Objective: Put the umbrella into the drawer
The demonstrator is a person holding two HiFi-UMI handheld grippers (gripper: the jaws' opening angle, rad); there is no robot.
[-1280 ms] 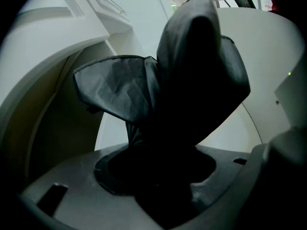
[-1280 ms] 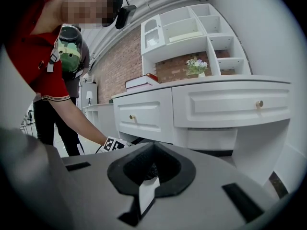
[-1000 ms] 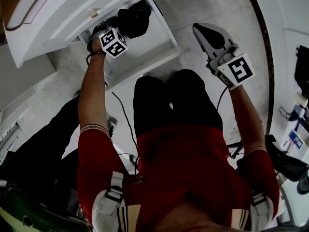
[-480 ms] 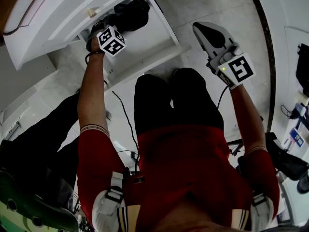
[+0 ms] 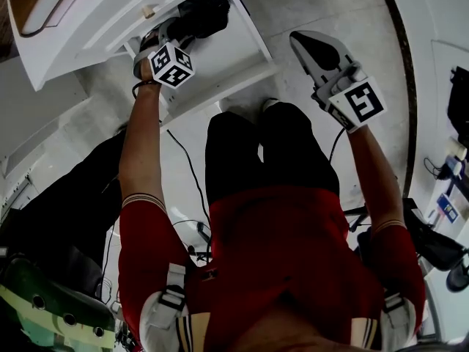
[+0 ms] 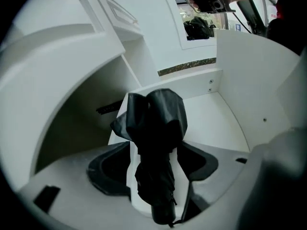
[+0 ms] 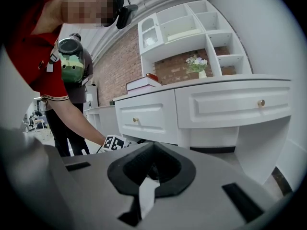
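Note:
The folded black umbrella (image 6: pixel 156 143) lies in the open white drawer (image 6: pixel 249 66), its handle end toward the camera. My left gripper (image 6: pixel 153 169) hovers just over it with the jaws open. The pads stand either side of the umbrella, and a strip of white drawer floor shows between the left pad and the fabric. In the head view the left gripper (image 5: pixel 170 29) reaches into the drawer (image 5: pixel 242 57) beside the umbrella (image 5: pixel 198 17). My right gripper (image 5: pixel 299 41) is held out over the floor, shut and holding nothing, and shows as such in its own view (image 7: pixel 151 150).
A white cabinet (image 7: pixel 225 104) with knobbed drawers stands above the open drawer, with books (image 7: pixel 144 83) and a flower vase (image 7: pixel 199 63) on top. The wearer's black-trousered legs (image 5: pixel 264 160) are right before the drawer. A cable (image 5: pixel 187 174) trails on the floor, and another person (image 5: pixel 58 218) stands at the left.
My left gripper has lifted a little from the umbrella, which stays lying in the drawer. The right gripper has hardly moved.

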